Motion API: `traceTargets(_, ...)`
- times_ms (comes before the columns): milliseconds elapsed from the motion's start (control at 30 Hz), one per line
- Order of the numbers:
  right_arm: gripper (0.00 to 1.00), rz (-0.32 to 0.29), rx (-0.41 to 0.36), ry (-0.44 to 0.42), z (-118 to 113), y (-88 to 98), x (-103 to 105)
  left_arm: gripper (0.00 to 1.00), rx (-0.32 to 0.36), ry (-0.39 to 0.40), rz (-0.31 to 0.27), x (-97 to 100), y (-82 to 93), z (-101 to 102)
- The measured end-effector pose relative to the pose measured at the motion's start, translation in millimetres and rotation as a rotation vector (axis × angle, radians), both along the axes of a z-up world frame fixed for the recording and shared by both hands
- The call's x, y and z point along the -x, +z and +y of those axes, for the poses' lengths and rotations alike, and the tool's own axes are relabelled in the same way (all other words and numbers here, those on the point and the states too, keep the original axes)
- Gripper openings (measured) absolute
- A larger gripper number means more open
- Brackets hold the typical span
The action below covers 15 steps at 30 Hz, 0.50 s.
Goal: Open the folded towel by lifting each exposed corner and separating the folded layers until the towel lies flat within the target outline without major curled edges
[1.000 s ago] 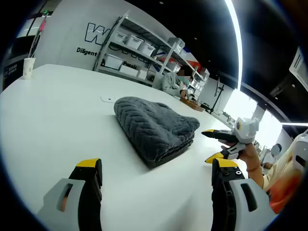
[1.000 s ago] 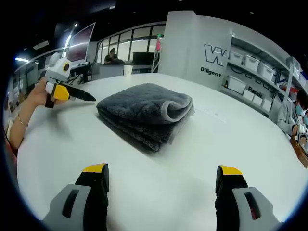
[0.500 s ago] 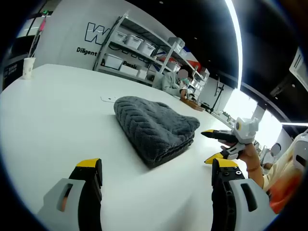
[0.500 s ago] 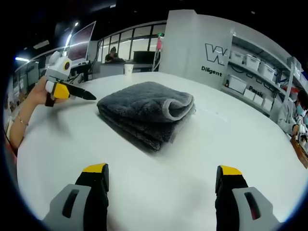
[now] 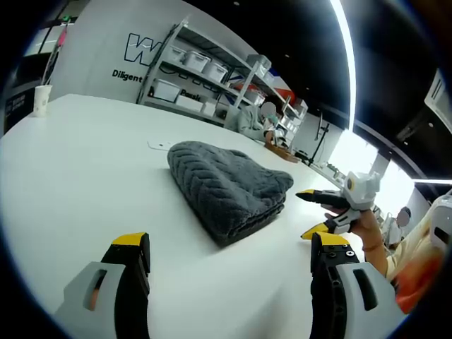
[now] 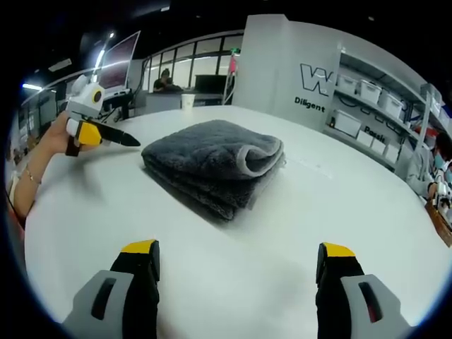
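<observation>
Grey towel [image 5: 227, 189] lies folded on the white bench [image 5: 70, 162]; we hold both grippers [image 5: 222, 272] [image 6: 236, 279] spread, near it, touching nothing.

In the left gripper view, the folded towel [image 5: 229, 188] is set on the table [image 5: 78, 162], ahead of the left gripper [image 5: 229, 261] and apart from it; the right gripper [image 5: 319, 212] is held to the towel's right, just beside it; a cup [image 5: 42, 99] is placed at the table's far left edge; shelves [image 5: 205, 74] are seen behind the table. In the right gripper view, the towel [image 6: 212, 166] is found ahead of the right gripper [image 6: 236, 268]; the left gripper [image 6: 120, 138] is held to its left.
</observation>
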State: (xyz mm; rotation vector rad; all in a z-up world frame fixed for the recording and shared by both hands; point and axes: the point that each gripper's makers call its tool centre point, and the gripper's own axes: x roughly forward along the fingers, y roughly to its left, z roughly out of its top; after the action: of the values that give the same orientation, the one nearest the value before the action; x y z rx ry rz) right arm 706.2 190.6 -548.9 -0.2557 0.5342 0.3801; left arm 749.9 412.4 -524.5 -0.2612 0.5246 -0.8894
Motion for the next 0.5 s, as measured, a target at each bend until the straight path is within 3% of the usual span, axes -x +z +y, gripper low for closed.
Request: traceTargets(500,0.91,0.0,0.001,-0.003,-0.9,0.3,-0.2,0.93,-0.002,0.0,0.0,-0.5,-0.2,1.1)
